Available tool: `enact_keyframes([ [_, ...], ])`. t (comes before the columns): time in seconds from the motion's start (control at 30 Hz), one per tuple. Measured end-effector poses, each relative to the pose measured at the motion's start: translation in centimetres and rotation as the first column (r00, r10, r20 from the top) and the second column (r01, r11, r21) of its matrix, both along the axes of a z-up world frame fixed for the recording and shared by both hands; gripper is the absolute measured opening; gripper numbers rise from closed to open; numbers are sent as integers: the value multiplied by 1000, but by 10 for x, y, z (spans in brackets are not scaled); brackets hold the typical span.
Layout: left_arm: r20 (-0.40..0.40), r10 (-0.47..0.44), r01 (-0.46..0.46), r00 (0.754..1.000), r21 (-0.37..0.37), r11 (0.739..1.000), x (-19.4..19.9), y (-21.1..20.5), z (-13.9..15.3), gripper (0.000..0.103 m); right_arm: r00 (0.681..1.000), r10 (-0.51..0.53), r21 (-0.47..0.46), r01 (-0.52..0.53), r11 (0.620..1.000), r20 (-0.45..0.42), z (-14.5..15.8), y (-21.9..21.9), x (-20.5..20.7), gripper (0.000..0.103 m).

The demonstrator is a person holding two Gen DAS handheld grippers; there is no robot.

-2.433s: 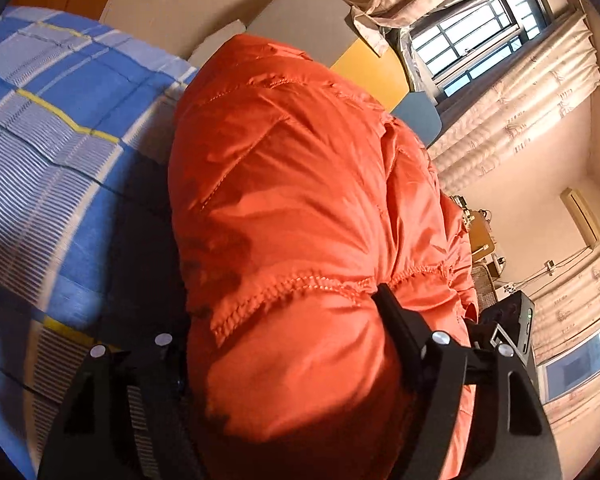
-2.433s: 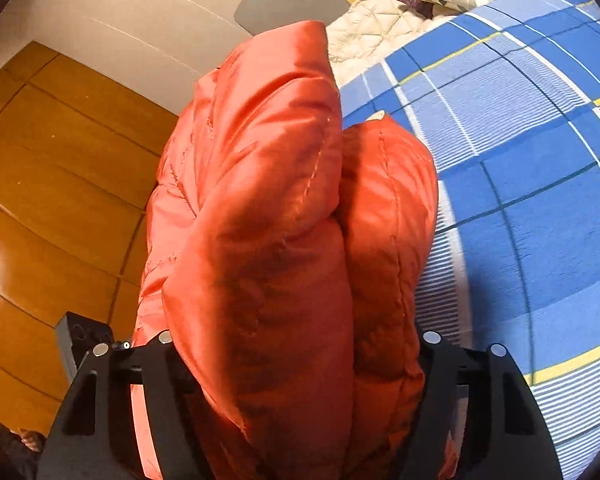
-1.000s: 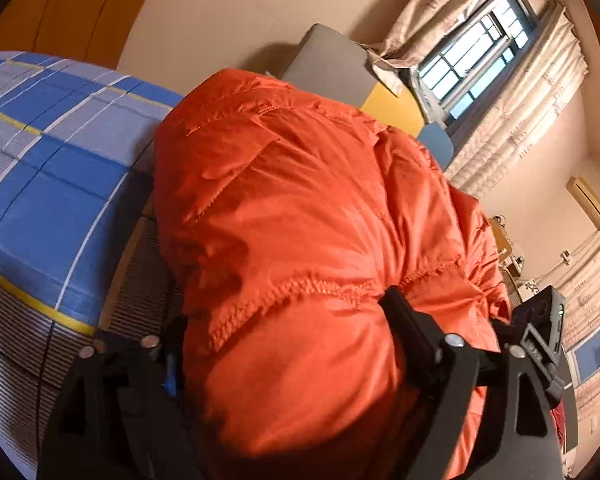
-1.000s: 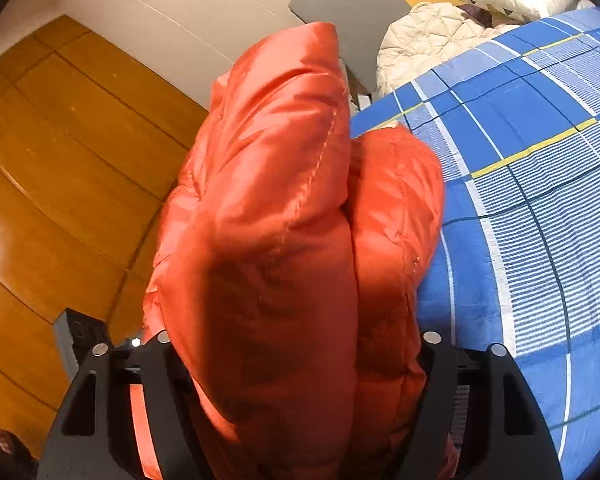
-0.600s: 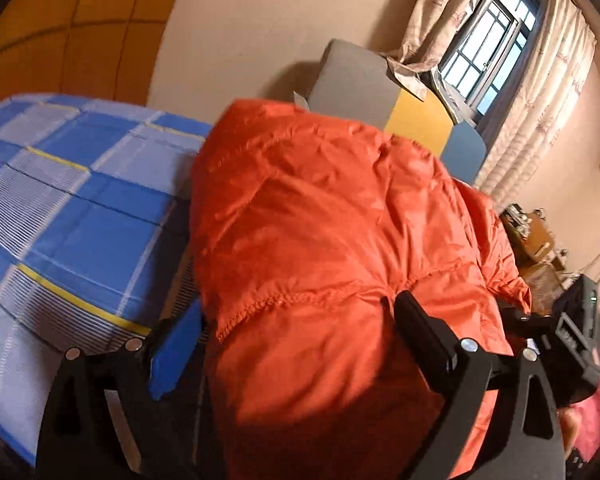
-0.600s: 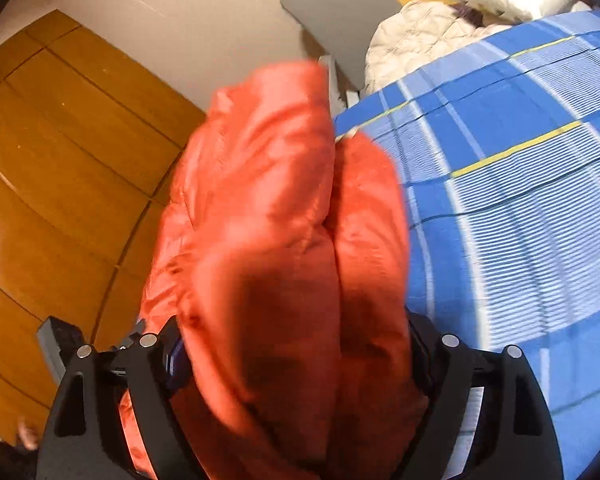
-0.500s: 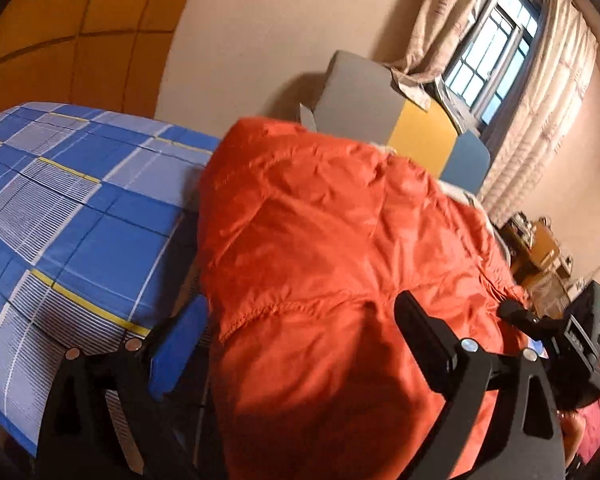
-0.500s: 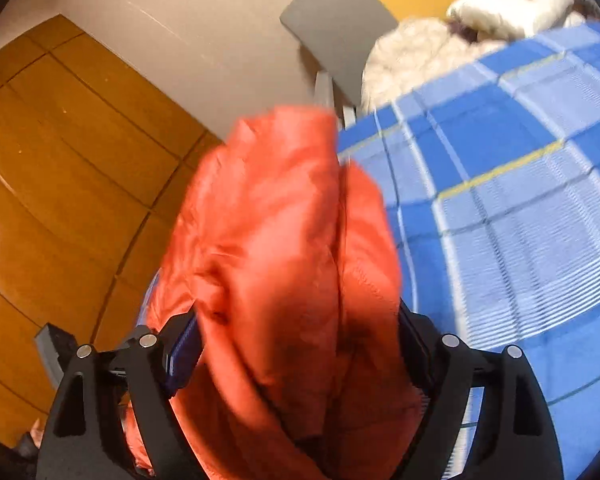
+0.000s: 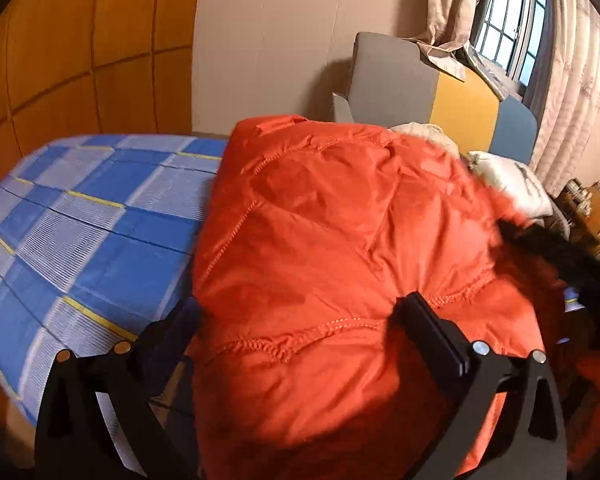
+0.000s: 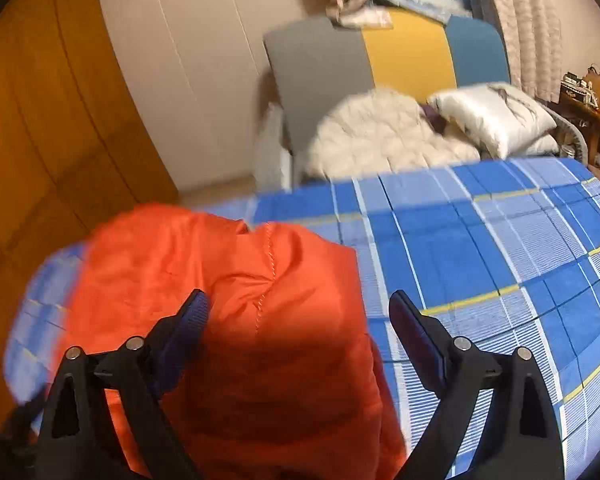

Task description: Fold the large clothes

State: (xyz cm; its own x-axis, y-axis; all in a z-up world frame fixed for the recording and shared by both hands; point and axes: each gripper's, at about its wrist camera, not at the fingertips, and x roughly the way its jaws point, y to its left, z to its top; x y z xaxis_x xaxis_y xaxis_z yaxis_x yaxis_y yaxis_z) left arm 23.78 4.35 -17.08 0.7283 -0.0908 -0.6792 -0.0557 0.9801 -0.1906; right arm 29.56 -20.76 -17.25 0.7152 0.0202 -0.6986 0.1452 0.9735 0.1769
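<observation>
This is a bedroom in a home. A bed with a blue checked sheet [image 10: 480, 248] fills most of it. A white pillow [image 10: 496, 116] lies by the grey, yellow and blue headboard [image 10: 404, 52]. Curtains [image 9: 572, 80] hang beside a window [image 9: 508, 28], and wooden wall panels [image 9: 80, 60] stand nearby.

A headboard [image 10: 384, 60] in grey, yellow and blue panels stands against the wall. Just before it lie a cream quilt [image 10: 380, 136] and a white pillow [image 10: 496, 116], the pillow on the blue-panel side. A curtain [image 9: 448, 8] hangs above the headboard beside a barred window [image 9: 504, 20]. Wooden panelling [image 9: 80, 48] runs off past the grey panel.
</observation>
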Motion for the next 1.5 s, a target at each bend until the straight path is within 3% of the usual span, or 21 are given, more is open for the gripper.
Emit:
enact_keyframes([
  [0.07,-1,-10,10,1000,-32,999,4,-1,-4,101,999,-35,27,35,999,-8,-18,-11,4,100],
  [0.27,25,-10,9,1000,42,999,3,-21,-6,101,999,-43,102,44,994,-15,-37,-30,2,100],
  [0.53,17,15,-16,1000,34,999,-17,-12,5,101,999,-33,125,32,992,8,-18,-28,-25,100],
  [0.67,2,79,-79,997,5,997,-36,2,9,101,999,-34,141,33,989,5,-4,-26,-48,100],
  [0.8,24,143,-145,989,60,988,-58,7,18,101,999,-40,76,39,996,12,9,-18,-74,100],
  [1.1,53,169,-177,984,236,955,-104,-13,51,101,997,11,-124,-1,992,74,38,11,-142,100],
  [1.3,78,141,-156,987,253,955,-136,-22,65,101,995,-28,-128,41,991,96,50,15,-177,100],
  [1.5,61,153,-162,986,192,968,-157,-12,75,101,991,1,-181,24,983,134,65,26,-204,100],
])
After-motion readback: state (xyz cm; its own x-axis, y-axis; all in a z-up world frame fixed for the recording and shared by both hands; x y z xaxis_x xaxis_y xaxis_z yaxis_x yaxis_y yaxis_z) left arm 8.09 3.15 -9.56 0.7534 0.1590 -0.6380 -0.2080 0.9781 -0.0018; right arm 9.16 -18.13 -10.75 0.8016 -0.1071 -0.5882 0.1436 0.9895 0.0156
